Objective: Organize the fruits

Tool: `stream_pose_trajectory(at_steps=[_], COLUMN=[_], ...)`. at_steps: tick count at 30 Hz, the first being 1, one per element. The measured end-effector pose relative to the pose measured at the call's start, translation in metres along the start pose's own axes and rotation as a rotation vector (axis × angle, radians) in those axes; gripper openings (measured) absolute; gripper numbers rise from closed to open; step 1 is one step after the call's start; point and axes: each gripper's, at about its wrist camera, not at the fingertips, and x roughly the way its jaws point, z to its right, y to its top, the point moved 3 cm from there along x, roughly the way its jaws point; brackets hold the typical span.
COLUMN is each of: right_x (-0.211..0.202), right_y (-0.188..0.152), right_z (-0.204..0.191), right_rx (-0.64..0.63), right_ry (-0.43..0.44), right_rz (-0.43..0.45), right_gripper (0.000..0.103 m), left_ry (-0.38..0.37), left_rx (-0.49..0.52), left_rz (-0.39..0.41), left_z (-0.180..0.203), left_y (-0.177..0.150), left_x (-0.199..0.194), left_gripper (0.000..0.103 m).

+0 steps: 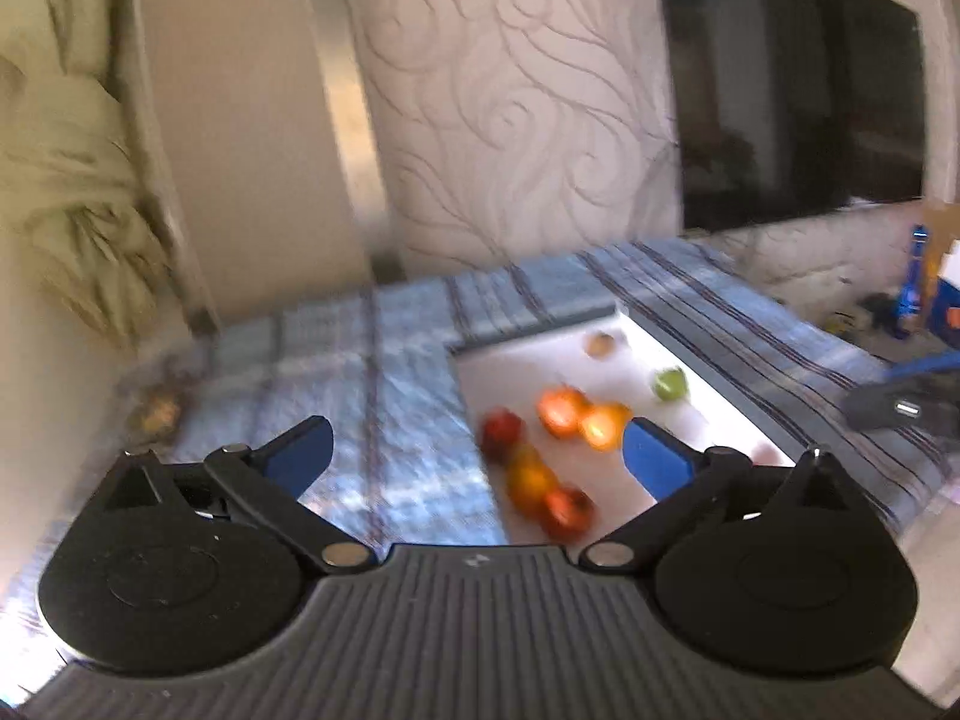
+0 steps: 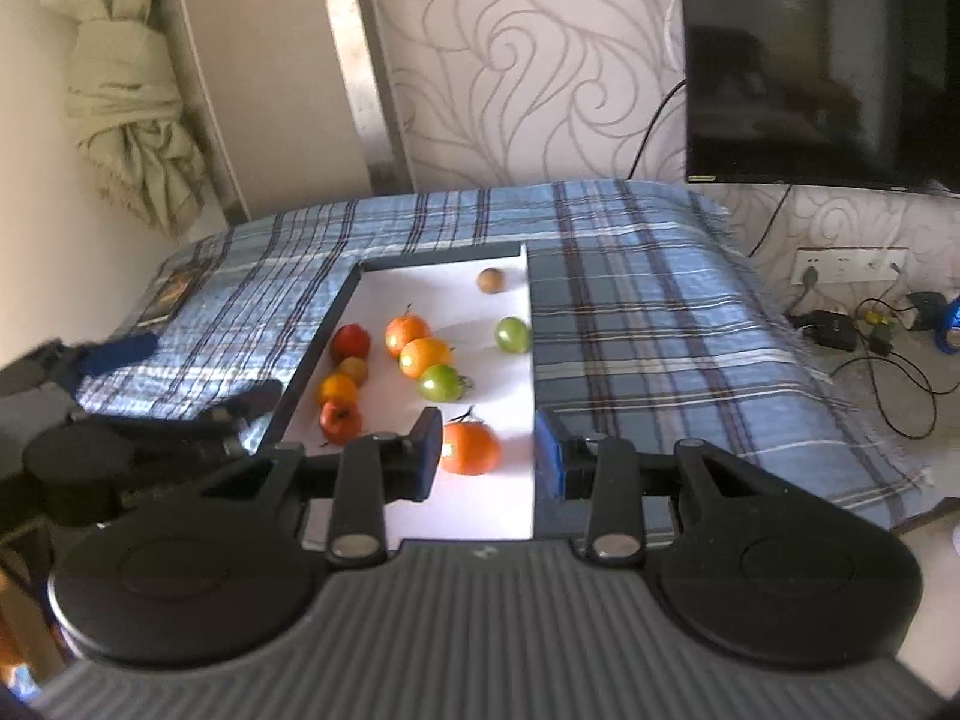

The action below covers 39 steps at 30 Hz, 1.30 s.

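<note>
Currently right tongs (image 2: pixel 489 456) wide, straddling orange fruit (image 2: pixel 471 449), empty; left tongs (image 1: pixel 477 456) wide, empty. Fruit likely light, smooth, bruisable: grip gently across widest part.

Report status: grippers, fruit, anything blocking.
Left gripper open, empty. Right gripper open around nearest orange tomato. Remaining tomatoes loose on white tray. Nothing blocking.

Tray (image 2: pixel 444 267) lies on cloth-covered table (image 2: pixel 630 324), fruits inside. One column of fruits (image 2: pixel 343 387) runs along tray's left wall, a second group (image 2: pixel 423 357) just right of it. Two fruits (image 2: pixel 512 334) sit near the right edge, farther back. Nearest fruit (image 2: pixel 470 448) sits between right gripper (image 2: pixel 489 456) fingers. TV (image 2: pixel 828 60) hangs on the wall behind, right.
</note>
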Motion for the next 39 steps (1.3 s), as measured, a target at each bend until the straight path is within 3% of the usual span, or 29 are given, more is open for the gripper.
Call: stream_pose_trajectory(at_steps=[5, 10, 21, 28, 39], right_x=[-0.016, -0.027, -0.03, -0.028, -0.027], right_y=[0.011, 0.021, 0.001, -0.01, -0.017], right_z=[0.003, 0.003, 0.023, 0.029, 0.03], right_rx=[0.007, -0.002, 0.04, 0.032, 0.035], right_ry=[0.007, 0.01, -0.056, -0.082, -0.075], right_rz=[0.031, 0.064, -0.017, -0.074, -0.095], right_gripper=[0.037, 0.037, 0.037, 0.037, 0.037], left_ry=[0.102, 0.04, -0.074, -0.118, -0.135], left_rx=[0.01, -0.062, -0.046, -0.035, -0.035], left_rz=[0.043, -0.027, -0.155, -0.179, -0.206], left_z=[-0.002, -0.001, 0.035, 0.048, 0.049], left_y=[0.039, 0.07, 0.034, 0.02, 0.011], left_x=[0.006, 0.011, 0.006, 0.002, -0.002], left_gripper=[0.103, 0.103, 0.103, 0.103, 0.103])
